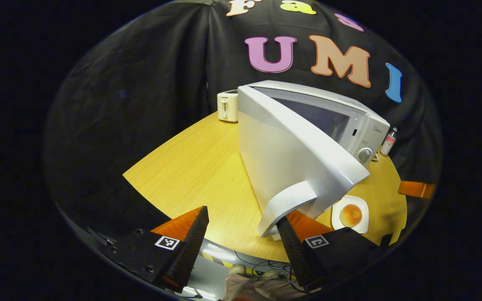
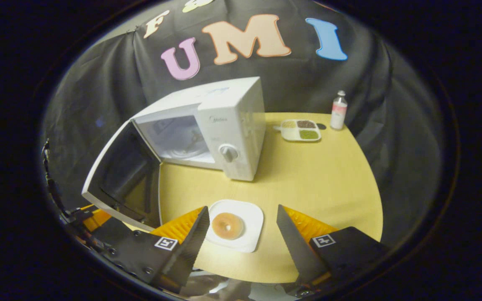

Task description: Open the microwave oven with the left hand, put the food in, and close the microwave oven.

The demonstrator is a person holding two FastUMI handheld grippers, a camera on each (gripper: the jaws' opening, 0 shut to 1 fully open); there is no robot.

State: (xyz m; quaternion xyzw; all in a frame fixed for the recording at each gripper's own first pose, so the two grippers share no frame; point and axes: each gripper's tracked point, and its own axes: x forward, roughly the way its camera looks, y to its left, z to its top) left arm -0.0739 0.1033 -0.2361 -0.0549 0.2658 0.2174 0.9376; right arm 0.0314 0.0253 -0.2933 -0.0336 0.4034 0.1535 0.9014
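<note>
The microwave [image 2: 224,125] stands at the centre of the right gripper view, on the yellow table [image 2: 320,175], with its door [image 2: 119,175] swung wide toward the lower left of the frame and the pale cavity showing behind it. In the left gripper view the door [image 1: 291,154] fills the middle, its handle [image 1: 285,205] hanging down between the fingers of the left gripper [image 1: 243,242]; the jaws are spread, the right finger seems to lie against the handle's lower end, the left one well apart from it. The door hides most of the oven front there. The bun [image 2: 227,225] lies on a white plate [image 2: 251,215] low in the right gripper view, between the released jaws of the right gripper [image 2: 241,238], neither finger touching the plate. In the left gripper view the plate [image 1: 360,202] sits at the lower right, partly cut off by the door. A toaster [image 1: 227,105] stands left of the oven at the table's far edge. Right of the oven are a divided tray [image 2: 299,130] and a small bottle [image 2: 339,110].
</note>
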